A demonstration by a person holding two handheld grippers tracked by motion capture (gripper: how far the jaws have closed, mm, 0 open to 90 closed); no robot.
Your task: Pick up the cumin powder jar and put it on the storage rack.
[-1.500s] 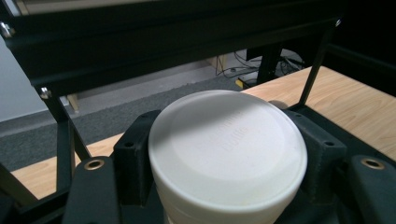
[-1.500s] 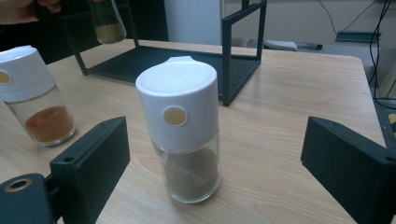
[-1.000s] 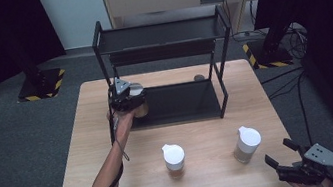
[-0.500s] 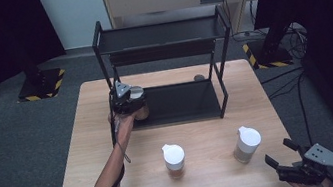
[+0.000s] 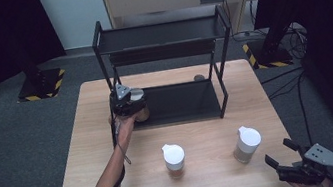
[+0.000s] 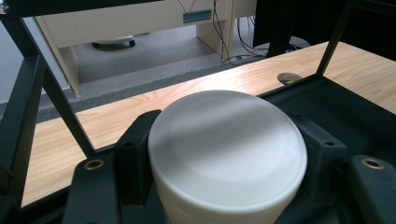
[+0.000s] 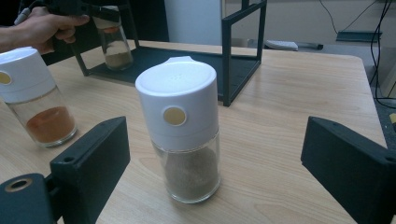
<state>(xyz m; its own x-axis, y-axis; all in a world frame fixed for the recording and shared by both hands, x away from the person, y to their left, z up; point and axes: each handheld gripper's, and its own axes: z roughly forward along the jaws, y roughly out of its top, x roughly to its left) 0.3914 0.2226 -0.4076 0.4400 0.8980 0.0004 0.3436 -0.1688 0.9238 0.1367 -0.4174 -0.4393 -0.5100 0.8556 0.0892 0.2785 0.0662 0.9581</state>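
Note:
My left gripper (image 5: 128,101) is shut on a white-lidded spice jar (image 5: 139,104) at the left end of the black rack's lower shelf (image 5: 181,102). In the left gripper view the jar's white lid (image 6: 228,140) sits between both black jaws. The right gripper view shows this jar (image 7: 114,44) upright with brown powder, its base at shelf level. My right gripper (image 5: 278,151) stands open near the table's front right corner. It faces a jar of brown spice (image 7: 180,126), which stands apart from both jaws.
A third jar, with orange powder (image 5: 174,160), stands at the middle front of the table. The brown-spice jar (image 5: 248,144) is to its right. The rack's top shelf (image 5: 160,33) overhangs the lower one. A small round object (image 5: 199,77) lies behind the rack.

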